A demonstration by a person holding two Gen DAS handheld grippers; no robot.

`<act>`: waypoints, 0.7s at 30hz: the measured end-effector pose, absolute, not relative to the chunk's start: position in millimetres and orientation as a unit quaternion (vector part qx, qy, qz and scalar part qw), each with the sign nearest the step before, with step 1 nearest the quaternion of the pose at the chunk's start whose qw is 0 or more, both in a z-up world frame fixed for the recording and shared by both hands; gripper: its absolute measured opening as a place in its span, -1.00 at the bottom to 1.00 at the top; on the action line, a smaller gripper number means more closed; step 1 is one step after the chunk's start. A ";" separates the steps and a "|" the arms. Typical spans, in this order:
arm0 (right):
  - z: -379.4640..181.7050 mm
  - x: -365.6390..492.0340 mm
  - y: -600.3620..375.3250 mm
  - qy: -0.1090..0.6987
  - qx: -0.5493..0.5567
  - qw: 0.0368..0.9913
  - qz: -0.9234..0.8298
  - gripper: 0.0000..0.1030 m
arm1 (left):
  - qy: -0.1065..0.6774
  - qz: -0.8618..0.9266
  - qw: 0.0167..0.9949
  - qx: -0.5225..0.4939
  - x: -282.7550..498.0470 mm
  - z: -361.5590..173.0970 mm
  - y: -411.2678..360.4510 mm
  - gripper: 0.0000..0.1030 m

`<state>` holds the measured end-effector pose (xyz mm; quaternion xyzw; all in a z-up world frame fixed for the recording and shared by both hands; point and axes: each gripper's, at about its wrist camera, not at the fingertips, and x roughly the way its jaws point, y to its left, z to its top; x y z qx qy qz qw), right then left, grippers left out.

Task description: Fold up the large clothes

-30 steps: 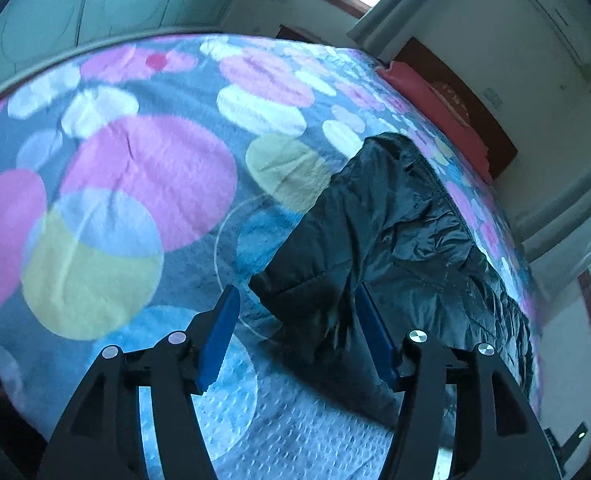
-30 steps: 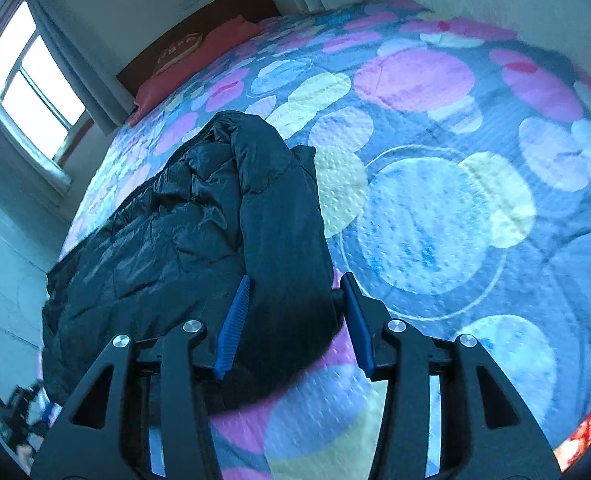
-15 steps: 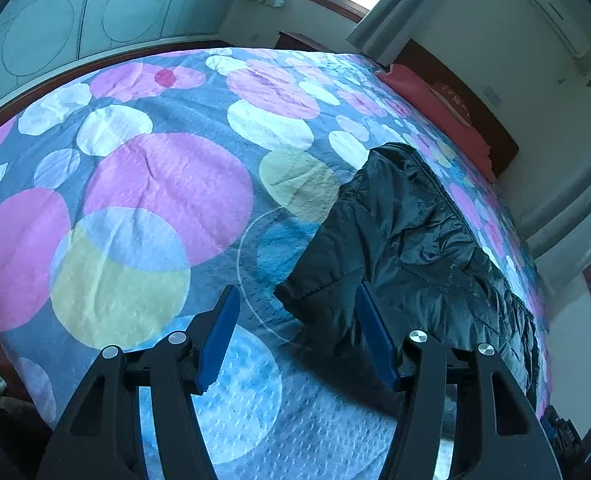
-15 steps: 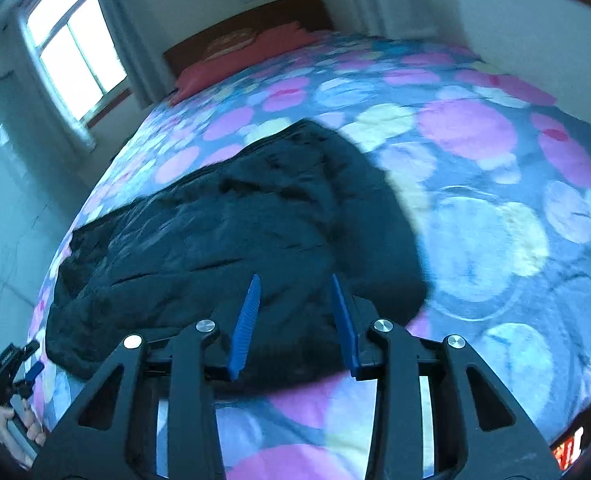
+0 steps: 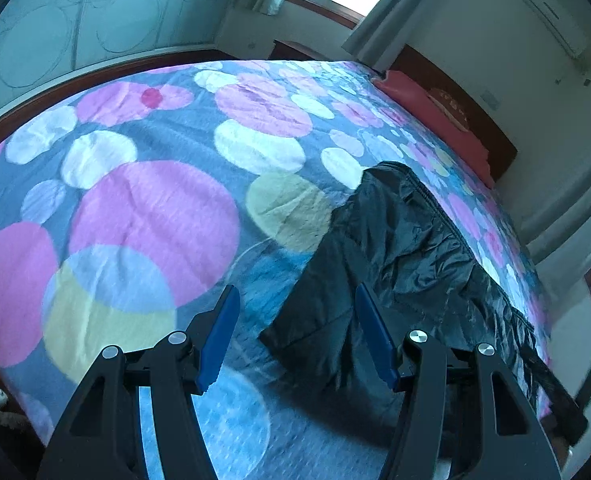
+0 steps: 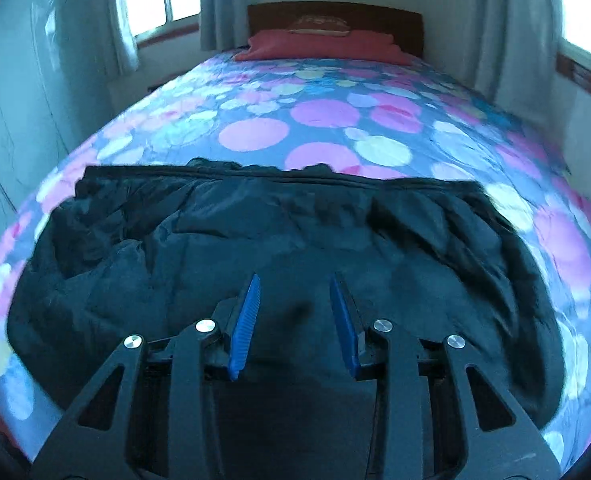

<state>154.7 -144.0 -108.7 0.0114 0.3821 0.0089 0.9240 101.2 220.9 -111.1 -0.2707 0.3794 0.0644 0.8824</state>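
Black jacket [image 6: 295,240] lies across the circle-patterned bedspread [image 5: 155,208], windows behind

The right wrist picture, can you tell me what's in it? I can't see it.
A big black puffy jacket lies spread across a bed with a colourful spotted cover. The right gripper hangs over it, jaws apart and empty.

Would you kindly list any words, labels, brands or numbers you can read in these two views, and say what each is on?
None can be read.
Air conditioner on the wall: a small dark mark, too blurred to read.
Wall above the headboard: a faint patch, too small to read.
Black jacket and dotted bedspread: no print visible.
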 end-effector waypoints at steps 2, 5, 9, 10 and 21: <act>-120.2 167.2 -129.9 0.392 -0.018 0.920 -0.005 -0.31 | 0.386 0.059 0.881 -0.268 111.8 -112.1 218.2 0.16; -143.8 179.7 -117.4 0.413 -0.056 0.909 -0.027 -0.31 | 0.389 0.053 0.879 -0.271 123.6 -115.7 216.9 0.18; -164.1 184.6 -113.4 0.414 -0.070 0.907 -0.041 -0.30 | 0.391 0.034 0.878 -0.275 143.2 -120.9 211.8 0.31; -166.6 184.8 -112.8 0.412 -0.071 0.907 -0.043 -0.30 | 0.392 0.031 0.878 -0.273 148.4 -121.6 209.5 0.31; -171.5 180.0 -120.3 0.405 -0.049 0.912 -0.035 -0.30 | 0.454 -0.034 0.841 -0.292 214.1 -155.2 205.7 0.32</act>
